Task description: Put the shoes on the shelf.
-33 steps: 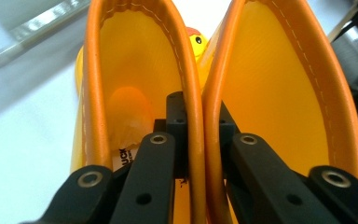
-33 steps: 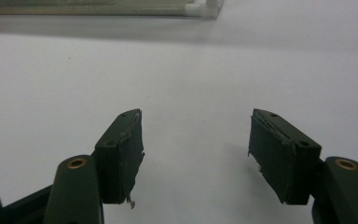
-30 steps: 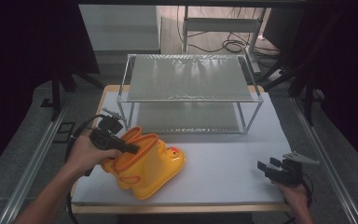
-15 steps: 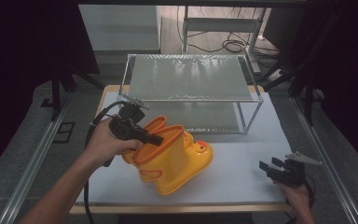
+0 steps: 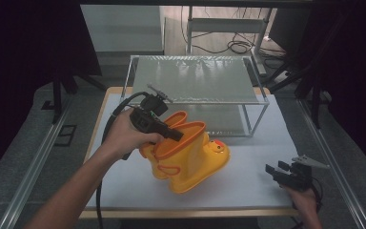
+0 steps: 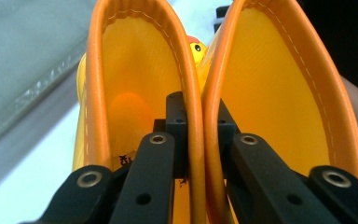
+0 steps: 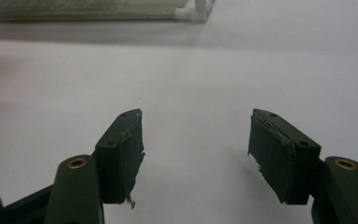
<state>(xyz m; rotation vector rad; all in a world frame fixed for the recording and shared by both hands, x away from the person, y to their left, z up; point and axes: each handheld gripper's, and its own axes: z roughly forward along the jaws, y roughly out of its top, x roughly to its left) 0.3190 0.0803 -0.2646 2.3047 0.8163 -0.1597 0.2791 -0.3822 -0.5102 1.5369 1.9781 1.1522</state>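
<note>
Surface: white table top under both tongs, with a wire-frame shelf rack beyond them at the far side.
Boots: pair of yellow rain boots with orange rims, hanging from the left gripper; in the high view the soles look tilted, toes pointing away from that gripper toward the right gripper.
Left tongs: pinching the two inner shaft walls together, one jaw inside each boot opening, pads pressed on the doubled orange rims.
Right tongs: spread wide, nothing between the pads, resting low near the table edge, well apart from the boots.
Step in hand: likely carrying the pair from in front of the left gripper toward the rack.
Doing it well: keep the pinch firm, since soft walls could slide out from between the pads; hold the wrist level so the heavy toes do not swing.
Clearance: raise the soles above the rack's front rail before moving ahead.
Risk: one boot slipping out lower than its twin.
</note>
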